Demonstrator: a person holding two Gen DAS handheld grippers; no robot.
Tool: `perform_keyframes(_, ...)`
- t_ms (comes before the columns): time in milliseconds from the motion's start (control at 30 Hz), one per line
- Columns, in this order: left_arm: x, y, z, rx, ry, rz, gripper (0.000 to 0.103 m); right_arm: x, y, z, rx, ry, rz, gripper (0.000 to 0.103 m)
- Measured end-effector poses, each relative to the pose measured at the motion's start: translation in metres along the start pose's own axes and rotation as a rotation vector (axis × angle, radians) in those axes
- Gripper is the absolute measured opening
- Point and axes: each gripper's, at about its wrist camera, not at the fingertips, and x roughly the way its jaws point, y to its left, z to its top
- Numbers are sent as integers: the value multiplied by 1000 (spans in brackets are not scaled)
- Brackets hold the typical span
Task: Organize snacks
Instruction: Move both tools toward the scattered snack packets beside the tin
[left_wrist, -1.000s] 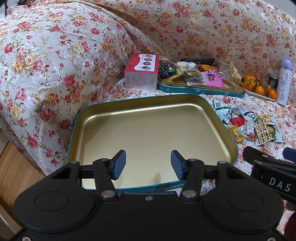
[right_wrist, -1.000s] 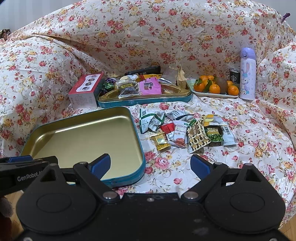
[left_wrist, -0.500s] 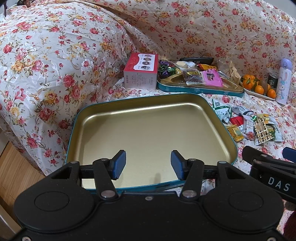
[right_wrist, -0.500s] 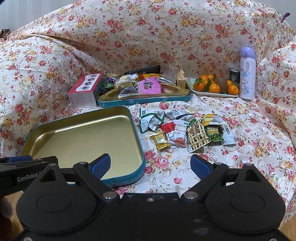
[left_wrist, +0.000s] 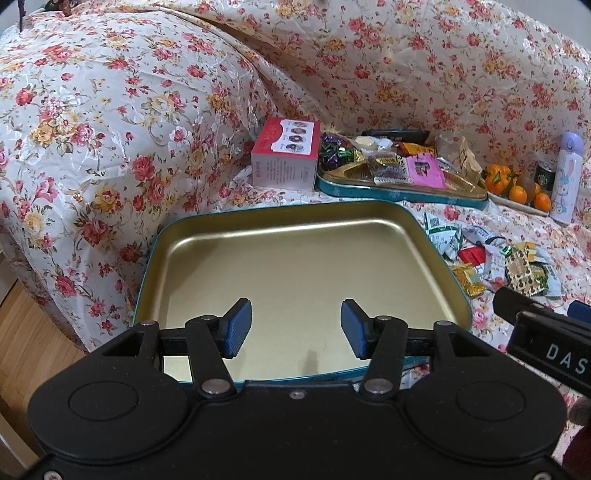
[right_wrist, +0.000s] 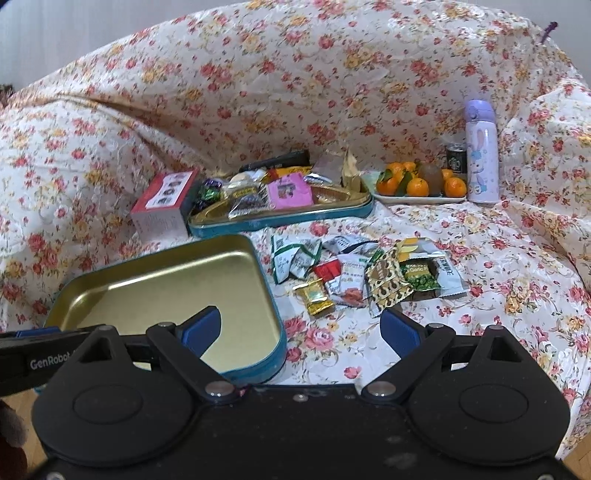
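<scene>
The loose snack packets (right_wrist: 364, 275) lie scattered on the floral sofa cover (right_wrist: 480, 266) at centre frame of the right wrist view, just right of the empty gold tin (right_wrist: 166, 280). The right hand-held gripper (right_wrist: 301, 326), jaws spread wide and holding nothing, sits directly below them and is judged nearer. The left hand-held gripper (left_wrist: 295, 328), moderately parted and empty, hangs over the tin.

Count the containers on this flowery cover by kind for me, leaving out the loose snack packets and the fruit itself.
Tins: 2, the empty teal tin and the snack-filled teal tin
Red and white box: 1
Lilac rabbit bottle: 1
Dark drink can: 1
White fruit plate: 1
Total: 6
</scene>
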Motion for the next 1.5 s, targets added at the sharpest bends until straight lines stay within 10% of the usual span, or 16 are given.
perform_keyframes(333,2,-13,-11,41,-44,-30,59,5,-20,-4,15,-57,61,99)
perform_keyframes(667,9,-39,-26,25,-16,-78,59,15,-57,-3,8,-105,-55,96)
perform_keyframes(1500,48,-181,-4,209,34,-209,58,57,-149,-7,144,23,-143,70)
